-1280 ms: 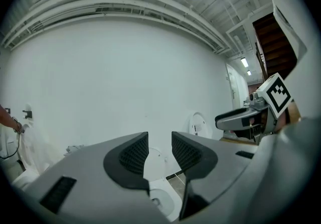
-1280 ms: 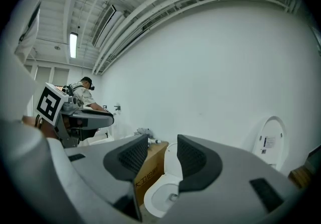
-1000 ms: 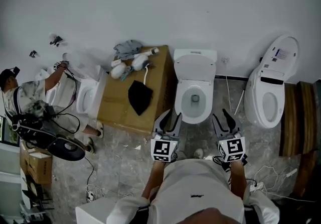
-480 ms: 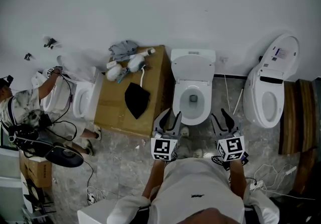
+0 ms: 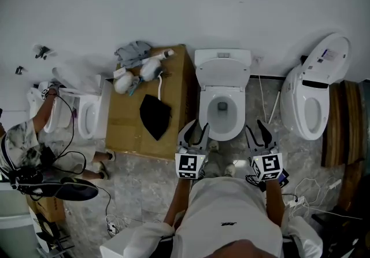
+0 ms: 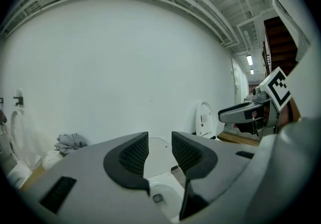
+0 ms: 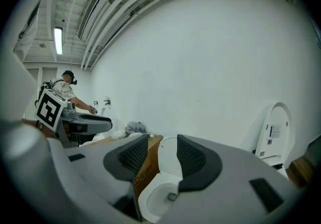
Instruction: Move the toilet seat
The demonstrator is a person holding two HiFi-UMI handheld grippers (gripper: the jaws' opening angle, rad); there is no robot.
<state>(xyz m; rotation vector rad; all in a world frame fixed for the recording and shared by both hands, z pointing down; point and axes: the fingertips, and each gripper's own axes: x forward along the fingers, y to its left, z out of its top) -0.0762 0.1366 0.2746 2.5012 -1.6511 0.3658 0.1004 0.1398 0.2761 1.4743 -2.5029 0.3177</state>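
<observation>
ahead of both grippers, against the white wall, the toilet seat (image 5: 222,73) stood raised behind the open bowl (image 5: 223,117). left gripper (image 5: 195,130) jaws were drawn almost together, empty. right gripper (image 5: 258,129) jaws stood slightly wider, empty, flanking the bowl front.

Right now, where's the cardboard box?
In the head view, the cardboard box stands against the wall, immediately left of the middle toilet.

Toilet (image 5: 222,92), cardboard box (image 5: 124,121) on floor (image 5: 144,184)
</observation>
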